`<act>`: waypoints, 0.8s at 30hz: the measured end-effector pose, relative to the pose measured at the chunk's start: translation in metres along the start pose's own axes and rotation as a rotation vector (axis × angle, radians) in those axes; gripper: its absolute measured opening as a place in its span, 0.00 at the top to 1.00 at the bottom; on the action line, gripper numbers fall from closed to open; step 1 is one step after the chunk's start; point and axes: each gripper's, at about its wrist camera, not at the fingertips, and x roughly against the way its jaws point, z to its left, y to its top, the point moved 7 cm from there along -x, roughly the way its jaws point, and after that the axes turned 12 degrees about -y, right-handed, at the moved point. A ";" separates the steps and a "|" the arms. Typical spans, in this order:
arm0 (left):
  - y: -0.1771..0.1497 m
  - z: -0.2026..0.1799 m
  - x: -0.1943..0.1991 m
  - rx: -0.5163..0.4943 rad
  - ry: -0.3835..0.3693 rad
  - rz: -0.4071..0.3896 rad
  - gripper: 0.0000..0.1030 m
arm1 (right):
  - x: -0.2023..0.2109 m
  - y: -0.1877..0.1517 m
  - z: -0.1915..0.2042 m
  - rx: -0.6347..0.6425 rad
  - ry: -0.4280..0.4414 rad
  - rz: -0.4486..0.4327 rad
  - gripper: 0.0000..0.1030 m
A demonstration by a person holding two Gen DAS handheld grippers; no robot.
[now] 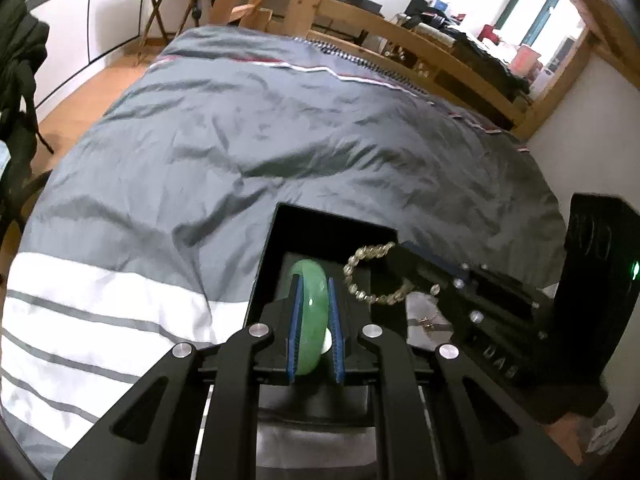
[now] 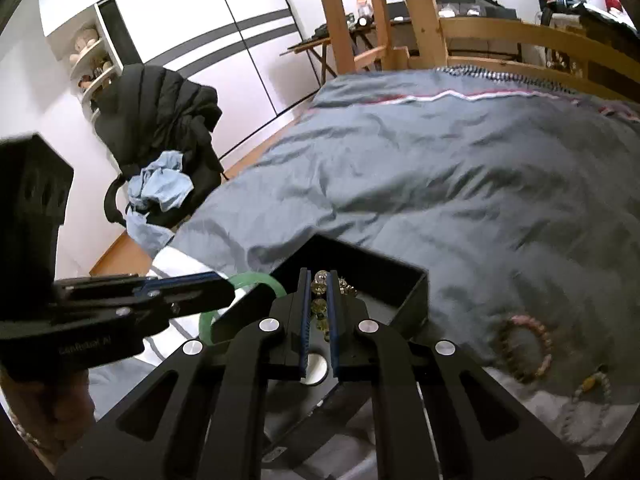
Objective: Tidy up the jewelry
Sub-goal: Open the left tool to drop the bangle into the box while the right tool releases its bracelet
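Left gripper: stood at lower centre of the left wrist view, jaws narrowed onto the green bangle; the same tool entered the right wrist view from the left edge.
Green bangle: was held on edge between the blue pads, above the near left part of the black box; whether it touched the box floor could not be told.
Black box: lay open on the grey duvet, lower centre of both views, its rim just ahead of both tools.
Right gripper: stood at lower centre of the right wrist view, jaws narrowed onto the clear bead bracelet, over the box interior.
Clear bead bracelet: hung in a loop right of the bangle in the left wrist view; beads sat between the pads in the right wrist view.
Progress: judged partial. Two pieces were at the box, neither yet released.
Remaining: pink bead bracelet and a pale bead strand lay on the duvet at lower right of the right wrist view, well apart from the box. A small gold piece appeared right of the box in the left wrist view; too small to identify.
Obstruction: both tools crowded one small box, so contact between them was a risk.
Surroundings: dark jacket on a chair at left; wooden bed frame at upper right.
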 end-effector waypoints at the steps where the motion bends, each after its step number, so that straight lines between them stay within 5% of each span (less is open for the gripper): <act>1: 0.000 0.001 0.000 0.005 -0.003 -0.001 0.89 | -0.003 -0.003 0.001 -0.006 -0.001 0.003 0.92; 10: 0.005 0.007 0.007 0.061 -0.046 -0.050 0.89 | -0.005 -0.021 0.011 0.014 0.015 0.022 0.89; 12: 0.007 0.006 0.011 0.066 -0.057 -0.074 0.87 | 0.000 -0.021 0.011 0.020 0.013 0.011 0.77; 13: 0.008 0.007 0.012 0.067 -0.057 -0.080 0.82 | 0.004 -0.020 0.010 0.017 0.013 -0.006 0.58; 15: 0.011 0.005 0.017 0.061 -0.046 -0.114 0.43 | 0.017 -0.017 0.003 -0.009 0.004 -0.059 0.13; 24: 0.017 -0.024 0.020 -0.011 -0.113 -0.188 0.14 | 0.070 -0.037 -0.078 -0.004 -0.222 -0.117 0.06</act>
